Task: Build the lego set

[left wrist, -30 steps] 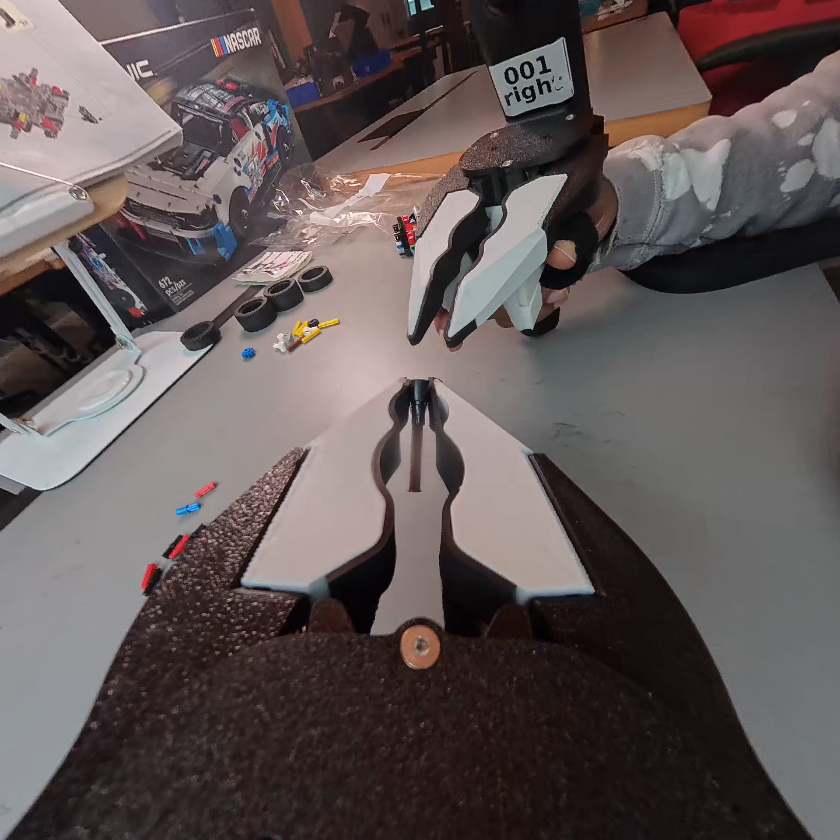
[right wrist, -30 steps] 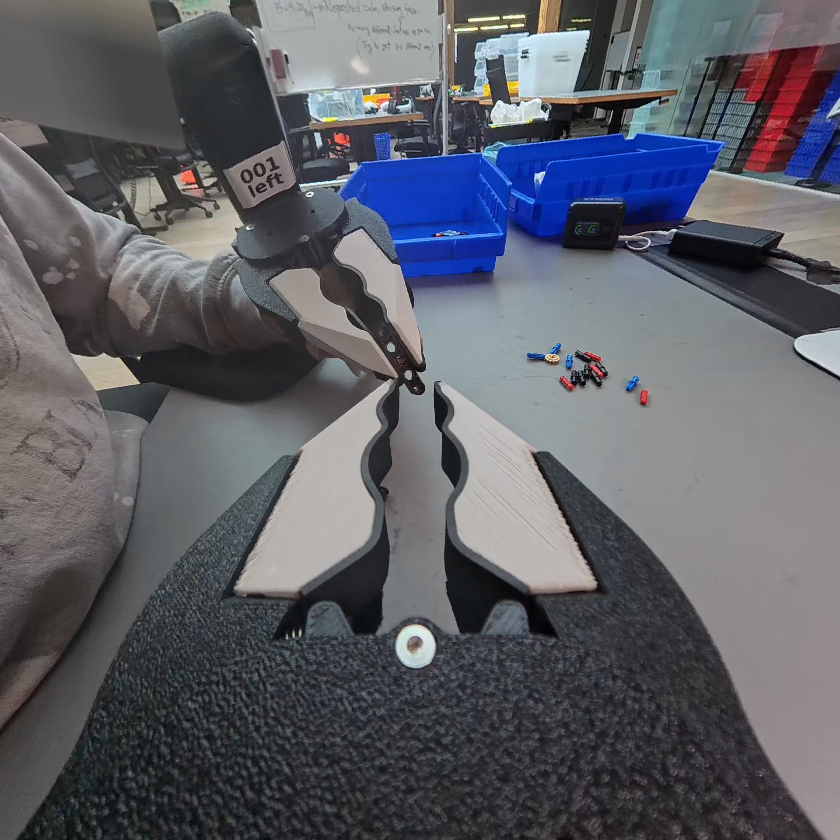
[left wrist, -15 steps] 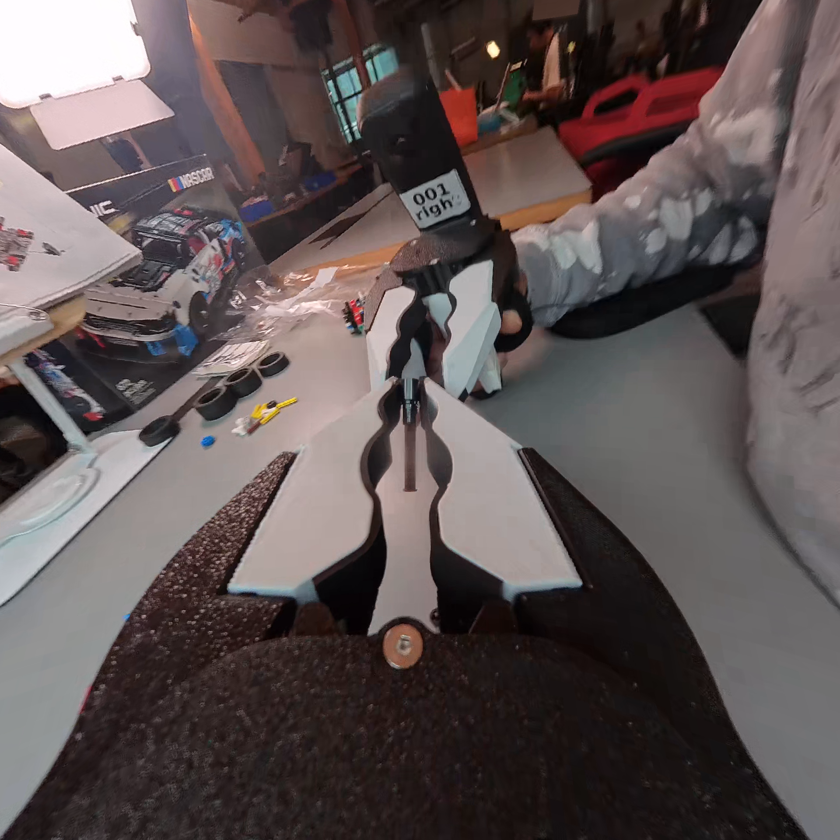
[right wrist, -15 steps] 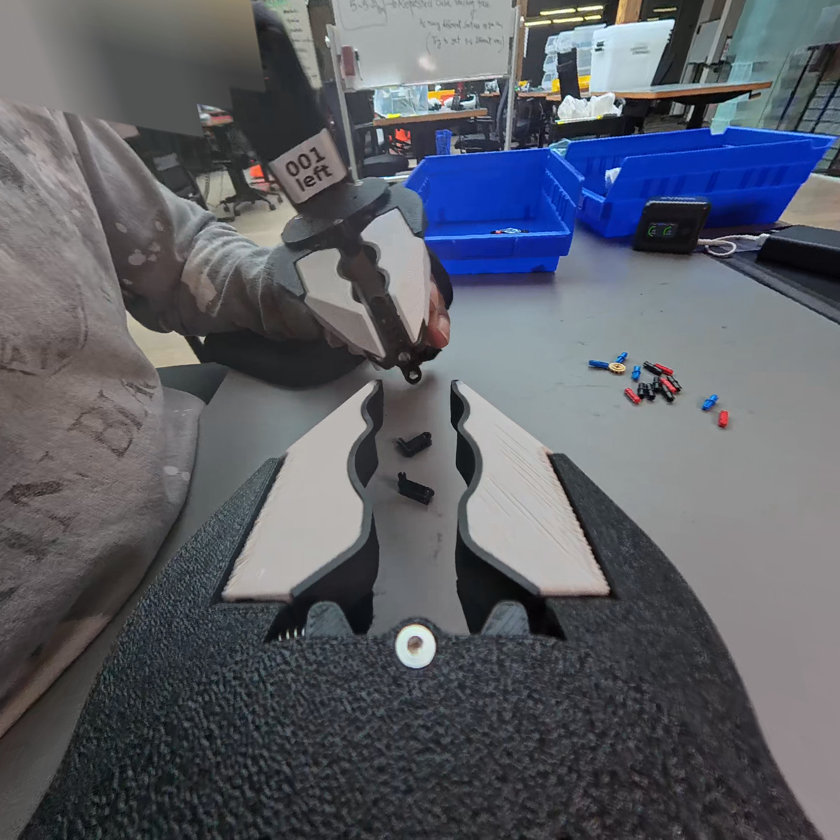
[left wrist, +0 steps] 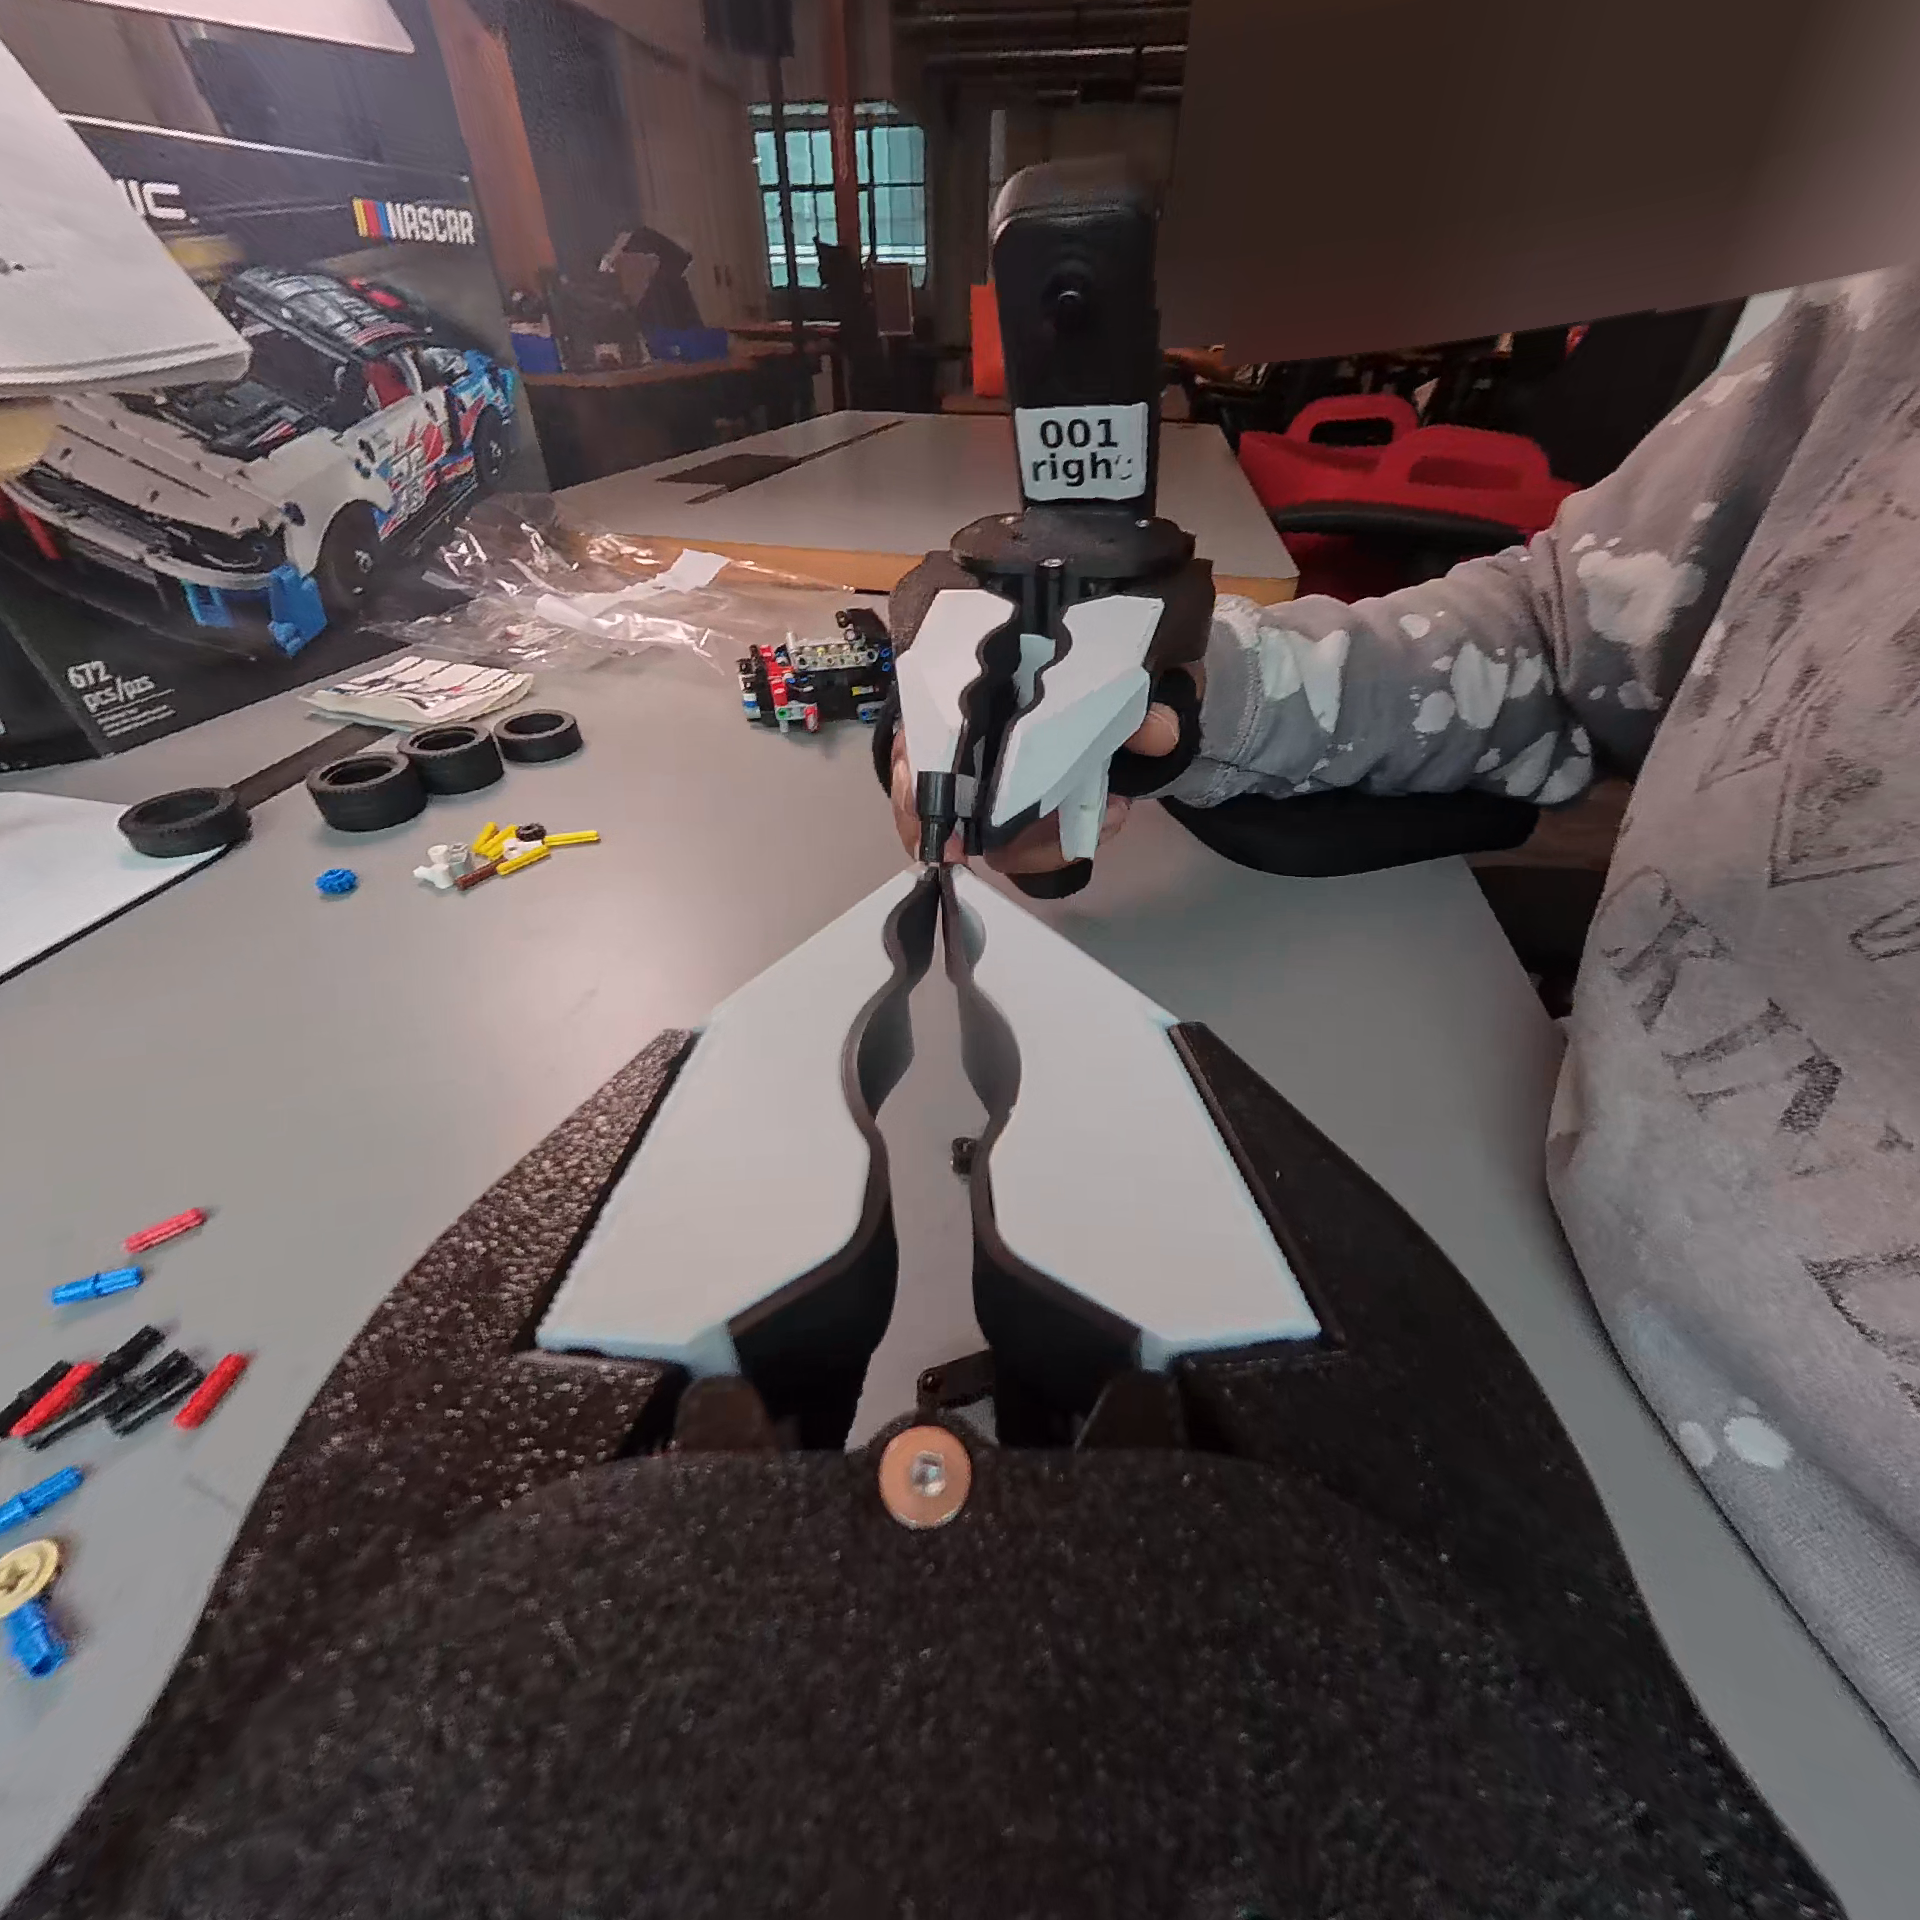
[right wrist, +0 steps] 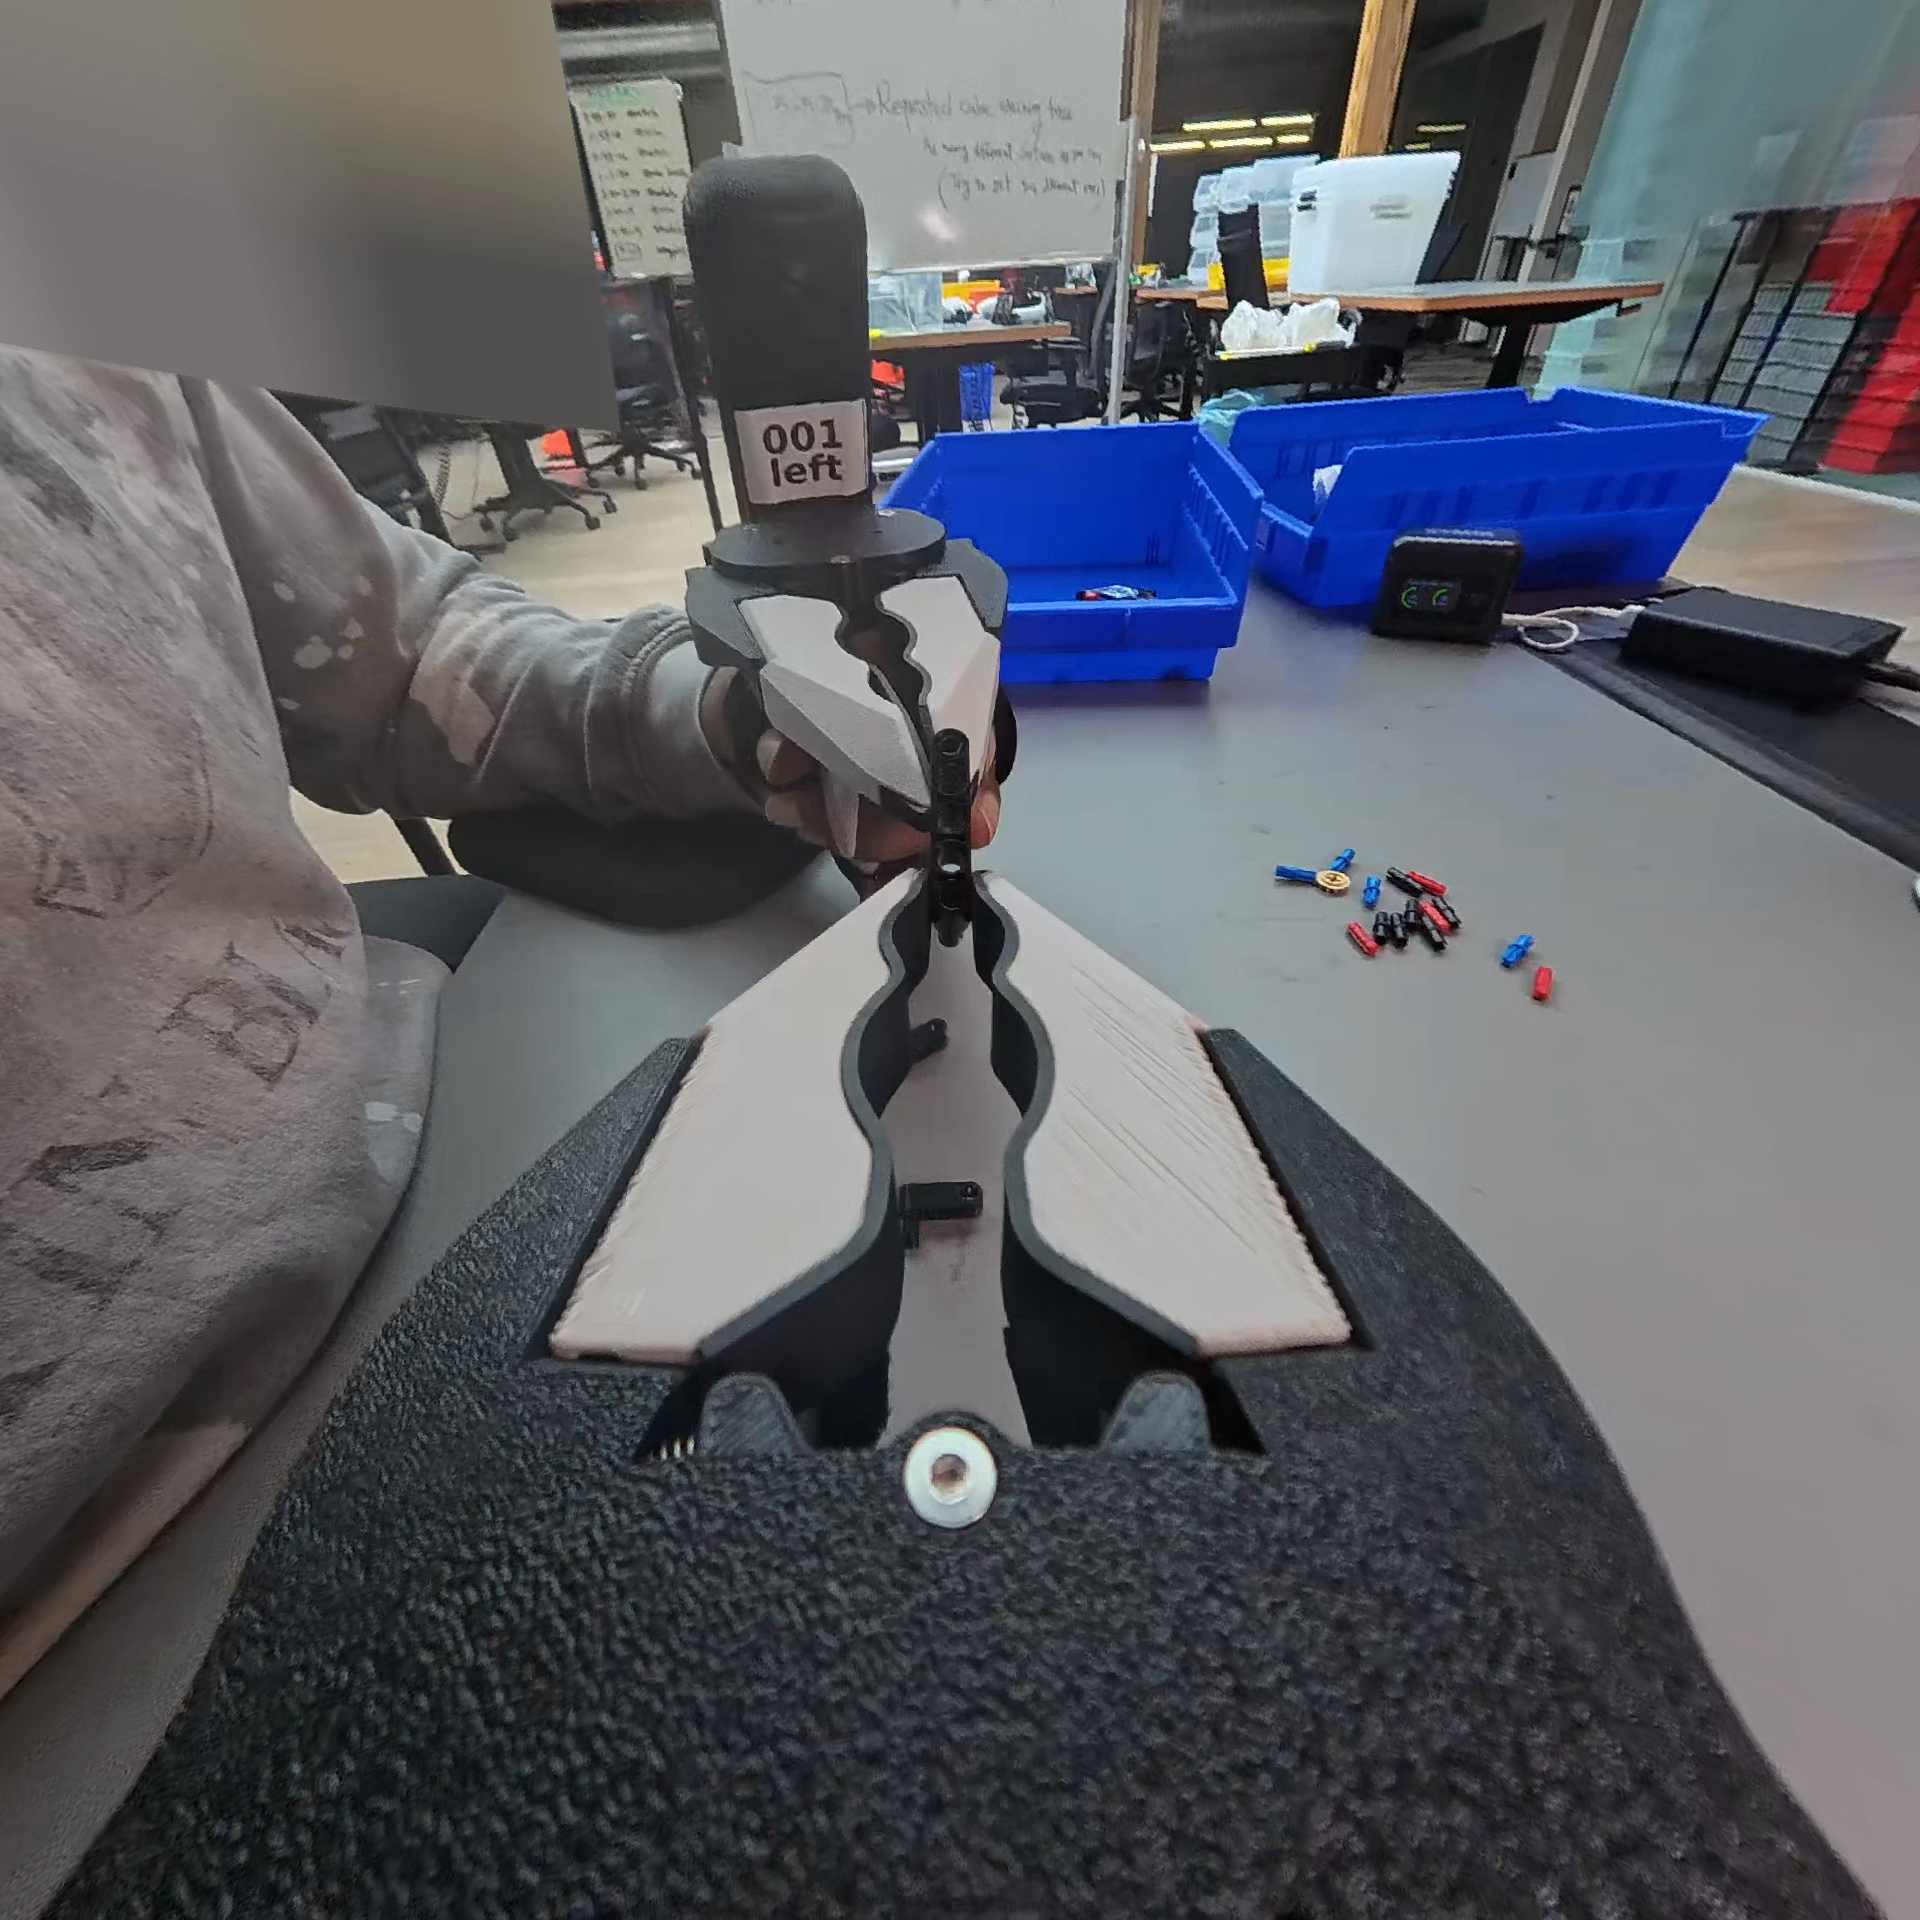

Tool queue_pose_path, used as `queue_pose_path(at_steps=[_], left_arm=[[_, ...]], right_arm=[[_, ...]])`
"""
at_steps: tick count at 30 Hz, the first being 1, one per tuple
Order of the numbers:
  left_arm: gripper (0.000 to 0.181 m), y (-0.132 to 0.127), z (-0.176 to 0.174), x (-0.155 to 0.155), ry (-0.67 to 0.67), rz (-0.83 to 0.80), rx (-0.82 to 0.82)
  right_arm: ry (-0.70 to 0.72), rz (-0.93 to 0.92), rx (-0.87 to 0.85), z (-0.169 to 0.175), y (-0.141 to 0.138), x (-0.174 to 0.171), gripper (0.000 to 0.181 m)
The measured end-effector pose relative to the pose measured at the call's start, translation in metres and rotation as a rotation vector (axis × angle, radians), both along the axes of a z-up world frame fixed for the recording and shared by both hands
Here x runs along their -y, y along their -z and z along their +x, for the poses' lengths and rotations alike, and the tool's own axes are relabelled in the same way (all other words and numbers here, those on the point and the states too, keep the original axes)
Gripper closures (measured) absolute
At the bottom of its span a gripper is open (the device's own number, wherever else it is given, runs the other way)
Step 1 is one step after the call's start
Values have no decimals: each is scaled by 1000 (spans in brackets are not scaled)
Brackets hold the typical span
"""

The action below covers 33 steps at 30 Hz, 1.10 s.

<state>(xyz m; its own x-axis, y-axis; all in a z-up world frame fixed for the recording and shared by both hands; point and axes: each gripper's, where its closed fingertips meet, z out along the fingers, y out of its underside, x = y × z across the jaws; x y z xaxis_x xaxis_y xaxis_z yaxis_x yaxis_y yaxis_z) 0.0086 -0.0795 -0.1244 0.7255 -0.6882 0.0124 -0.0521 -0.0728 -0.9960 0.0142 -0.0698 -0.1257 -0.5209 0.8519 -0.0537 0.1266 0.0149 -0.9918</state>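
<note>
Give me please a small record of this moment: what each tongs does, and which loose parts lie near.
Left tongs: shut on black beam
Right tongs: tips on either side of the beam's free end; grip cannot be told
Black pins: two, loose on the table, seen between the right tongs
Tyres: four, in a row on the table

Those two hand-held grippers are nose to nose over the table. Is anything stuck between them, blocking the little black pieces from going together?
Nothing visible blocks them. The left hand-held gripper pinches a thin black beam, and the right hand-held gripper holds a small black pin right at its end. Only air separates them; the two loose black connectors lie below on the table.
</note>
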Motion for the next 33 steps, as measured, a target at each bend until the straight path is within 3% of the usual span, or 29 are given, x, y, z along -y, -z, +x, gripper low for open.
queue_pose_path(at_steps=[5,10,13,18,21,24,27,29,33], left_arm=[[166,8,-38,-14,-154,-69,-44],[155,-7,-80,-7,-189,-116,-7],[152,15,-93,22,-113,-259,-149],[152,73,-92,85,45,-505,-426],[153,95,-93,96,57,-584,-487],[160,113,-99,96,36,-612,-596],[178,115,-99,91,29,-593,-643],[178,114,-100,84,4,-570,-673],[178,99,-97,55,-82,-465,-566]], right_arm=[[117,84,115,-10,25,-21,175],[212,377,256,-11,69,-39,175],[220,460,305,-10,83,-42,175],[214,507,363,-6,95,-46,175],[214,506,387,-3,98,-48,175],[210,516,407,-1,101,-49,175],[203,520,430,2,104,-49,174],[199,524,435,3,105,-49,174],[199,524,433,3,105,-48,175]])
